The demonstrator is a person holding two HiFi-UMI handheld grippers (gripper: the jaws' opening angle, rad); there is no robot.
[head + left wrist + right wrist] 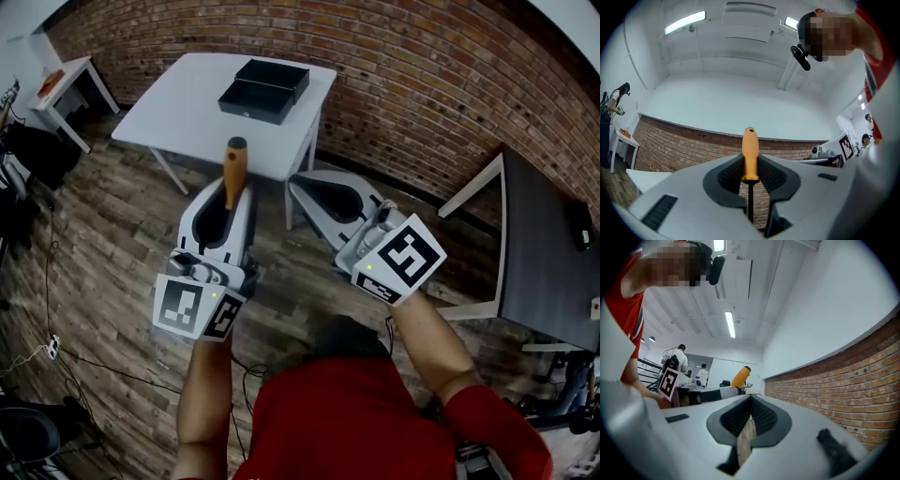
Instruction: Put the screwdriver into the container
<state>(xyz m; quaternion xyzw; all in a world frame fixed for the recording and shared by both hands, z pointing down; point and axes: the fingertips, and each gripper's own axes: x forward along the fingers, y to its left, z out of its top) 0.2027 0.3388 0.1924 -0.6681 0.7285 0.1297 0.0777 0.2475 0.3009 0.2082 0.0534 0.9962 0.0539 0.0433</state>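
The screwdriver has an orange handle and a dark shaft. My left gripper is shut on it, and the handle sticks out past the fingertips, pointing up and away. In the left gripper view the screwdriver stands upright between the pads of the left gripper, in front of the brick wall and ceiling. The black container lies on a white table ahead, some way beyond both grippers. My right gripper hangs beside the left one with its jaws together and nothing in them. In its own view the right gripper faces the brick wall, and the screwdriver's orange handle shows at its left.
A dark grey table stands at the right and a small white table at the far left. A brick wall runs behind. Cables lie on the wooden floor. People stand in the background.
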